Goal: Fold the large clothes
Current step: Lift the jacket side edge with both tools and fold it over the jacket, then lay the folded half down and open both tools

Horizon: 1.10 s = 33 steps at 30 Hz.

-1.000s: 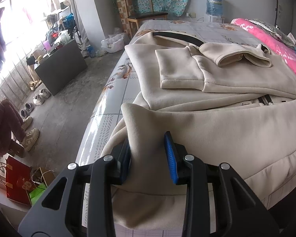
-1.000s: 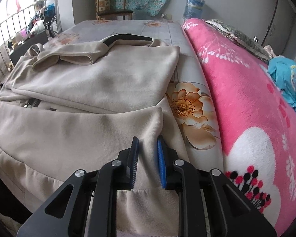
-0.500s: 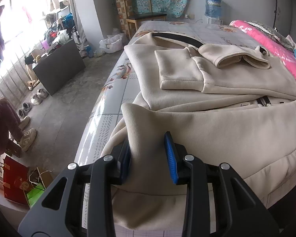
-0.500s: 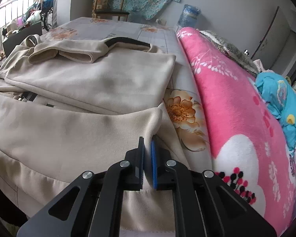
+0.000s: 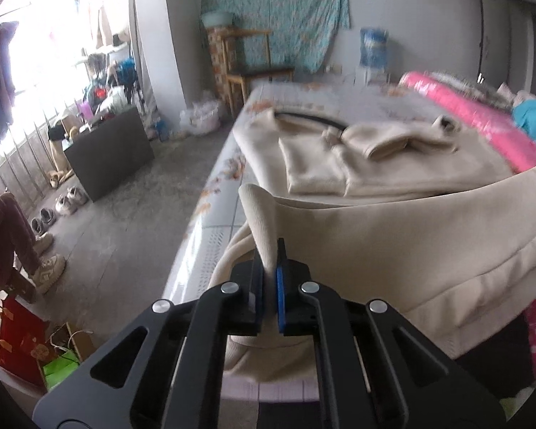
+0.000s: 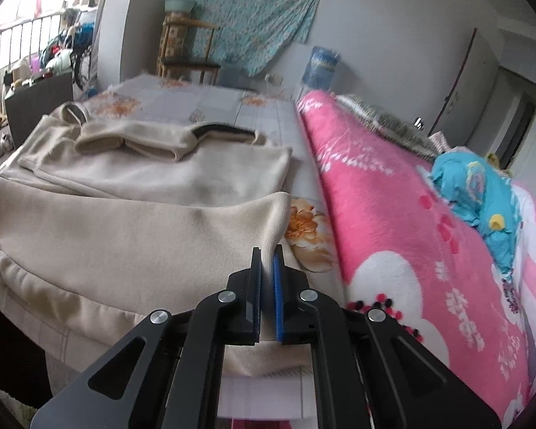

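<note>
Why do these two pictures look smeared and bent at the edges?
Left wrist view: motion blur smears the beige garment, and the window is blown out white. Right wrist view: fisheye curving bends the pink blanket; dark corners frame both.

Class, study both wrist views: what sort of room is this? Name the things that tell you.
Most likely a lived-in bedroom: a bed with a pink blanket, a wooden chair by the wall, and shoes on the floor.
</note>
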Tool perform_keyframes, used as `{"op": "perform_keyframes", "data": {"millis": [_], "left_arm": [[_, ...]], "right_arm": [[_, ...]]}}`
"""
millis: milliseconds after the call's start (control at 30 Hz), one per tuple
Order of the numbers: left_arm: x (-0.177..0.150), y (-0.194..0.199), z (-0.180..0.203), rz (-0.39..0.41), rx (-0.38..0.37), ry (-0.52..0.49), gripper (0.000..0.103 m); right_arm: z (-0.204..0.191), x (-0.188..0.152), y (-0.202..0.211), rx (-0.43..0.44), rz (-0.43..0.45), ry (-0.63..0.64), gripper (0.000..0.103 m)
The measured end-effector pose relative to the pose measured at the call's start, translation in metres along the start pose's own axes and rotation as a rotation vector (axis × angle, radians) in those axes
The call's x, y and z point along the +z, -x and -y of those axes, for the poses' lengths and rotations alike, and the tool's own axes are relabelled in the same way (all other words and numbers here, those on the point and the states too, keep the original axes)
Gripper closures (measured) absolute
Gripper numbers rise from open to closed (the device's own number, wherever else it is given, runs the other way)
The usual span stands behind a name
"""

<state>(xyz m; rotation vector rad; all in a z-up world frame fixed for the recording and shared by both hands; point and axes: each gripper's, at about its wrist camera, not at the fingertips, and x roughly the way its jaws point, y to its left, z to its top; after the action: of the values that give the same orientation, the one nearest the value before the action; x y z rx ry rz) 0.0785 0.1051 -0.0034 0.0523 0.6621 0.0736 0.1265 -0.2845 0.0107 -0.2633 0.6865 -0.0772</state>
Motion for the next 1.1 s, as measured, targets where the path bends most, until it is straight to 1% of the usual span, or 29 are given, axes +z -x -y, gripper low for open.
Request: {"op": "perform_keyframes", "data": {"millis": [67,167,233,300,367,500,633,667,767,800,867,900,933,1000,1033,1067,1100], "left_arm": [[-0.001,0.029,-0.006,0.085,-0.031,0.032,0.098],[-0.002,0.062,-0.012,0.184,-0.076,0.066,0.098],[0.002,0.074,-0.01,0.225,-0.074,0.06,0.098],[0.013,0.079,-0.01,0.254,-0.079,0.057,0.098],[0.027,0.077,-0.011,0.271,-0.093,0.064,0.098],[0.069,0.058,-0.019,0.304,-0.114,0.086,0.098],[0.116,0.025,-0.026,0.318,-0.119,0.076,0.098],[0.129,0.011,-0.026,0.316,-0.118,0.067,0.098],[0.161,-0.038,-0.027,0.262,-0.106,0.043,0.098],[0.172,-0.063,-0.026,0.225,-0.105,0.039,0.098],[0.184,-0.104,-0.024,0.156,-0.101,0.019,0.098],[0.188,-0.129,-0.023,0.106,-0.095,0.017,0.098],[0.19,-0.15,-0.022,0.059,-0.099,0.017,0.098],[0.19,-0.192,-0.02,-0.05,-0.105,0.014,0.093],[0.186,-0.214,-0.021,-0.105,-0.1,0.018,0.092],[0.182,-0.235,-0.021,-0.163,-0.089,0.011,0.088],[0.178,-0.249,-0.023,-0.201,-0.082,0.013,0.084]], "right_arm": [[0.002,-0.002,0.018,-0.015,0.042,-0.011,0.097],[0.008,-0.001,0.04,-0.022,0.089,-0.036,0.097],[0.014,0.005,0.053,-0.014,0.121,-0.052,0.097],[0.017,0.015,0.06,-0.005,0.146,-0.057,0.097],[0.02,0.029,0.061,0.01,0.17,-0.06,0.097],[0.024,0.065,0.048,0.024,0.205,-0.049,0.097],[0.03,0.114,0.014,0.032,0.224,-0.047,0.097],[0.031,0.126,0.003,0.036,0.222,-0.05,0.097],[0.03,0.161,-0.047,0.058,0.195,-0.059,0.097],[0.029,0.168,-0.061,0.067,0.184,-0.063,0.097],[0.024,0.184,-0.104,0.087,0.144,-0.072,0.097],[0.021,0.189,-0.123,0.096,0.121,-0.076,0.097],[0.016,0.193,-0.152,0.111,0.085,-0.084,0.097],[0.009,0.191,-0.188,0.117,0.029,-0.075,0.097],[0.003,0.189,-0.217,0.127,-0.029,-0.074,0.097],[0.0,0.186,-0.234,0.131,-0.077,-0.073,0.095],[-0.001,0.182,-0.248,0.134,-0.117,-0.072,0.09]]}}
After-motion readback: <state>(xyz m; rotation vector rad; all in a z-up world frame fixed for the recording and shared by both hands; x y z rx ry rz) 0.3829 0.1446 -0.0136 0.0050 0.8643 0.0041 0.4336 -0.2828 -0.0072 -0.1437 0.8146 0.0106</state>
